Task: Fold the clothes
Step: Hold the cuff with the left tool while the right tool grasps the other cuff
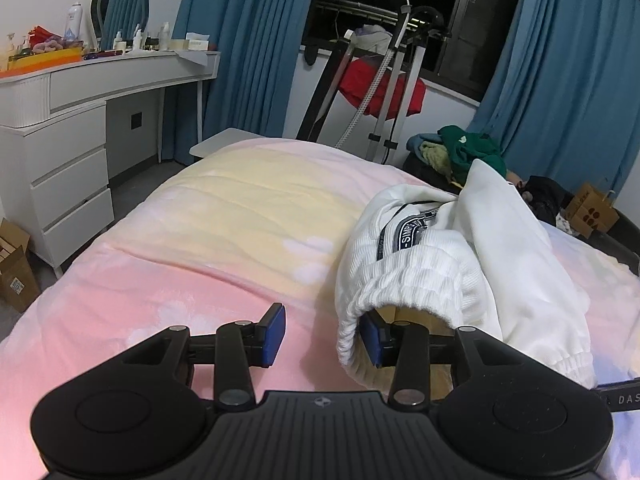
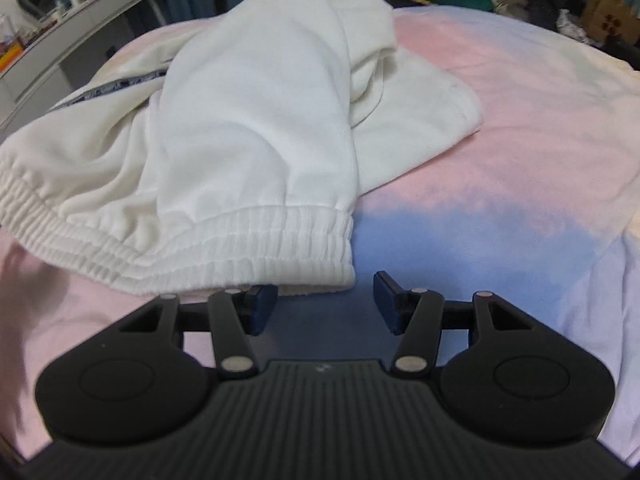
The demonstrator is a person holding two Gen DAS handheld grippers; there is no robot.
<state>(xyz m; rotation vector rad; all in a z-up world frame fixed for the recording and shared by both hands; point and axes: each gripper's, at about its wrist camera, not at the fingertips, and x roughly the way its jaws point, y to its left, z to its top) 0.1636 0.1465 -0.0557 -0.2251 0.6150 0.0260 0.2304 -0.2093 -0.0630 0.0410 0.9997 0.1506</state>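
Note:
White sweatpants (image 1: 452, 248) with an elastic waistband and a dark lettered drawstring lie bunched on the pink and yellow bedspread (image 1: 224, 216). My left gripper (image 1: 325, 336) is open; its right finger sits inside the waistband opening, its left finger on the bare bedspread. In the right wrist view the sweatpants (image 2: 248, 120) spread across the bed with the waistband (image 2: 280, 240) nearest. My right gripper (image 2: 325, 304) is open at the waistband's right corner; the left finger touches the hem, the right finger is over bare blanket (image 2: 500, 140).
A white dresser (image 1: 80, 152) with bottles stands left of the bed. A garment steamer stand (image 1: 392, 92) and blue curtains (image 1: 248, 40) are beyond the bed's far end. A pile of green and dark clothes (image 1: 468, 152) and a cardboard box (image 1: 592, 210) lie at right.

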